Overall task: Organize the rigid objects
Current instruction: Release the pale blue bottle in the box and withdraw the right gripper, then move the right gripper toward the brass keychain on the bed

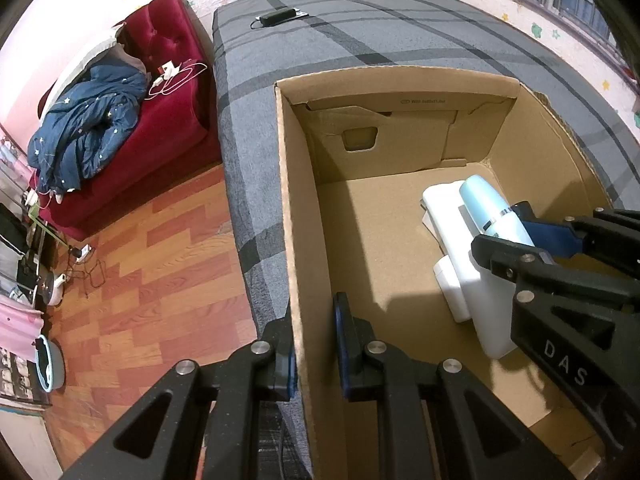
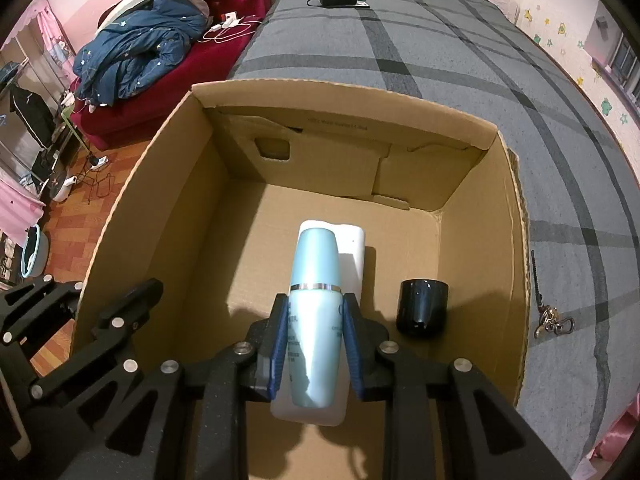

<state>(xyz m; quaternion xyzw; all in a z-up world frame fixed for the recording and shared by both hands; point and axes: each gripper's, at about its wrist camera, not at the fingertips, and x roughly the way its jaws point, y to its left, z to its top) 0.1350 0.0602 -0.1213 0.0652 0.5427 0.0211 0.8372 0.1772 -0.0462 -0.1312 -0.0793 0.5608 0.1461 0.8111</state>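
Observation:
An open cardboard box [image 2: 132,196] stands on a grey plaid bed. My right gripper [image 2: 316,344] is shut on a light blue bottle [image 2: 316,280] and holds it inside the box, above a white flat object [image 2: 354,248] on the box floor. A black cylinder [image 2: 422,306] stands on the box floor to the right. My left gripper [image 1: 316,344] is shut on the box's left wall [image 1: 304,240], one finger on each side. In the left wrist view the blue bottle [image 1: 492,204] and the right gripper [image 1: 532,236] are at the right, over the white object [image 1: 444,208].
A black charger [image 2: 340,0] lies at the far end of the bed [image 2: 500,80]. A keychain [image 2: 554,320] lies on the bed right of the box. A red sofa [image 1: 172,60] with a blue quilt [image 1: 88,128] stands left, beyond wooden floor [image 1: 160,280].

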